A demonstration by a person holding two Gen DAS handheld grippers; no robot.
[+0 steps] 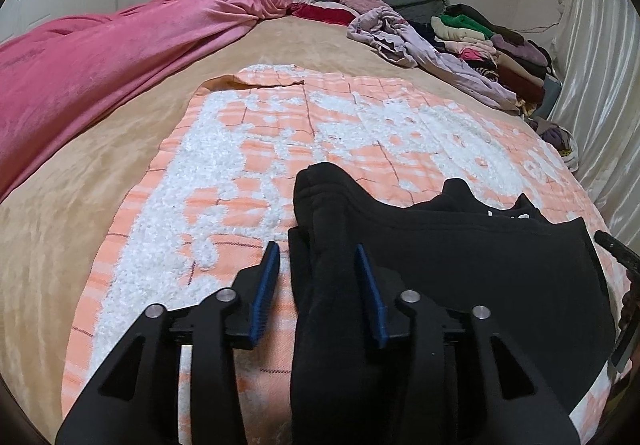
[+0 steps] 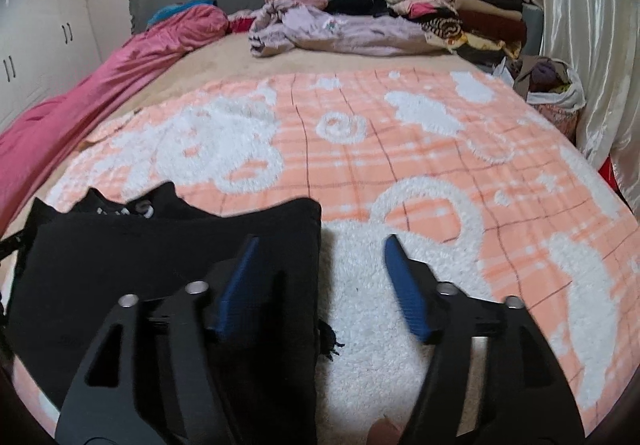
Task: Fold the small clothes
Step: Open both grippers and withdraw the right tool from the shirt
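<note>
Though partly folded under, white lettering (image 1: 507, 214) unreadable.

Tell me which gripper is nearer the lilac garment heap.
Right. The right gripper faces the lilac garment heap across the blanket; the left gripper sits further left, heap off diagonally.

Left tool (image 1: 316, 251), right tool (image 2: 320, 245): black frames, blue ribbed pads, silver pivot screws.

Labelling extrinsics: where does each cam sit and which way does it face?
Left wrist: on the left gripper, facing up the bed; open fingers straddle the black garment's left edge.
Right wrist: on the right gripper, same heading; open fingers straddle the garment's right edge.
Shared: garment, peach blanket, clothes pile.
</note>
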